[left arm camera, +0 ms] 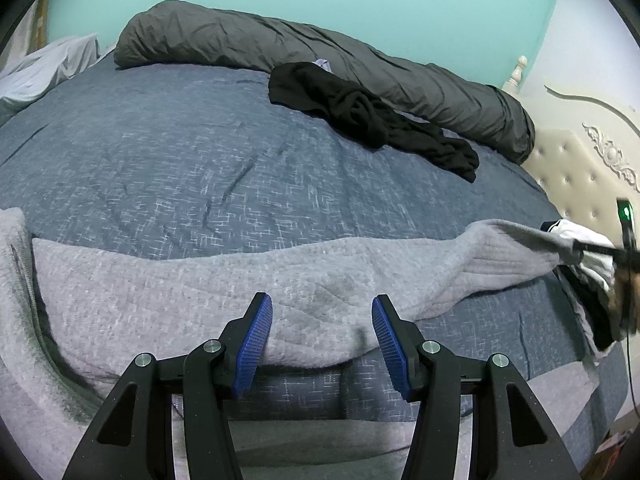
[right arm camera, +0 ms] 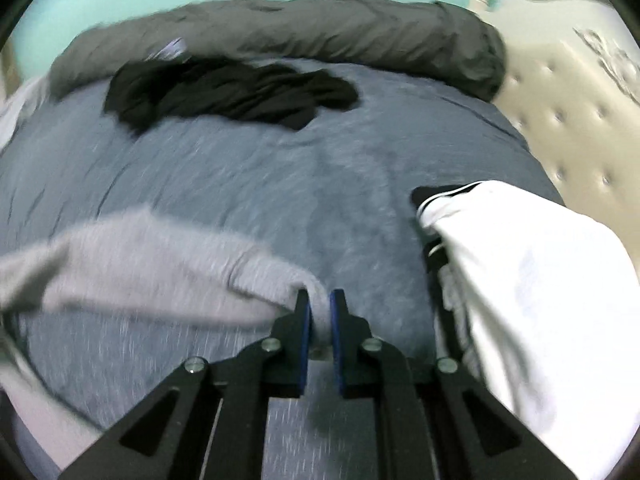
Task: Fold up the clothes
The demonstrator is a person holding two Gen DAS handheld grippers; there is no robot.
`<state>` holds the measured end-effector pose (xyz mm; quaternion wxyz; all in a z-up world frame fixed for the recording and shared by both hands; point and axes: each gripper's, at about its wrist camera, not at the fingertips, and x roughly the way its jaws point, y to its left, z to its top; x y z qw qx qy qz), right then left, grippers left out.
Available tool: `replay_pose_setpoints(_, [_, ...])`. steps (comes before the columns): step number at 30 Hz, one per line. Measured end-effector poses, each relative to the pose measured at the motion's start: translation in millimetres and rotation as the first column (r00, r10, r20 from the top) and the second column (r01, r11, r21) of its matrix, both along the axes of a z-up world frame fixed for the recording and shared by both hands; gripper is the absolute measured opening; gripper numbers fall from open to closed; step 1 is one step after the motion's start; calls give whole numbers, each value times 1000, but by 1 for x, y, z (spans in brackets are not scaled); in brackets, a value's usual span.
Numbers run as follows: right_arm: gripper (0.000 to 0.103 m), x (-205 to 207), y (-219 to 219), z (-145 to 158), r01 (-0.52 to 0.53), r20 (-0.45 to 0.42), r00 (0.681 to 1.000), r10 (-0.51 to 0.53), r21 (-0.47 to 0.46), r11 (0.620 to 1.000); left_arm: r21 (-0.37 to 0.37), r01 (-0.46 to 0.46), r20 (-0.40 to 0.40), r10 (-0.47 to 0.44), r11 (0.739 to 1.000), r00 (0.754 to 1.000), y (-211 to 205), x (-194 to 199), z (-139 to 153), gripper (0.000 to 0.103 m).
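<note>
A light grey fleece garment lies spread across the near part of the bed. My left gripper hovers just over its near edge, jaws open, nothing between the blue pads. The garment's sleeve stretches right and lifts off the bed. In the right wrist view my right gripper is shut on the end of that grey sleeve, which trails away to the left. That same gripper shows blurred at the right edge of the left wrist view.
A black garment lies crumpled farther back on the blue-grey bedspread. A rolled dark grey duvet runs along the far side. A white and black garment lies at the right, next to the padded cream headboard.
</note>
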<state>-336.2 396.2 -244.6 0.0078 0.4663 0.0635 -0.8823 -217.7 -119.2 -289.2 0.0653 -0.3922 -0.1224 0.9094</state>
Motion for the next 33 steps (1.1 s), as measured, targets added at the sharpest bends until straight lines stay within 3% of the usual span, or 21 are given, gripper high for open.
replay_pose_setpoints(4, [10, -28, 7, -2, 77, 13, 997, -76, -14, 997, -11, 8, 3, -8, 1000, 1000, 3, -1, -2, 56])
replay_pose_setpoints(7, [13, -37, 1, -7, 105, 20, 994, -106, 55, 993, -6, 8, 8, -8, 1000, 1000, 3, -3, -4, 56])
replay_pose_setpoints(9, [30, -30, -2, -8, 92, -8, 996, -92, 33, 995, -8, 11, 8, -11, 1000, 1000, 3, -4, -4, 56])
replay_pose_setpoints(10, [54, -26, -4, -8, 87, -30, 996, -86, 37, 996, -9, 12, 8, -12, 1000, 1000, 4, -4, -4, 56])
replay_pose_setpoints(11, [60, -21, -4, -7, 87, -59, 995, -84, 46, 995, -10, 14, 8, -14, 1000, 1000, 4, -5, -4, 56])
replay_pose_setpoints(13, [60, -9, 1, -8, 92, -96, 991, -91, 7, 996, -11, 14, 8, -14, 1000, 1000, 4, -5, -4, 56])
replay_pose_setpoints(19, [60, 24, 2, -42, 107, -16, 994, -112, -178, 978, -11, -16, -4, 16, 1000, 1000, -8, 0, 4, 56])
replay_pose_setpoints(23, [60, 60, -24, -54, 83, -16, 996, -92, -295, 952, -12, -46, -12, 45, 999, 999, -23, 9, 10, 57])
replay_pose_setpoints(24, [60, 67, -34, -57, 72, -20, 996, -83, -323, 944, -11, -53, -13, 53, 999, 999, -27, 11, 11, 62])
replay_pose_setpoints(33, [61, 140, -134, -65, -85, -85, 995, 45, -540, 838, -24, -113, -19, 112, 993, 994, -65, 41, 23, 70])
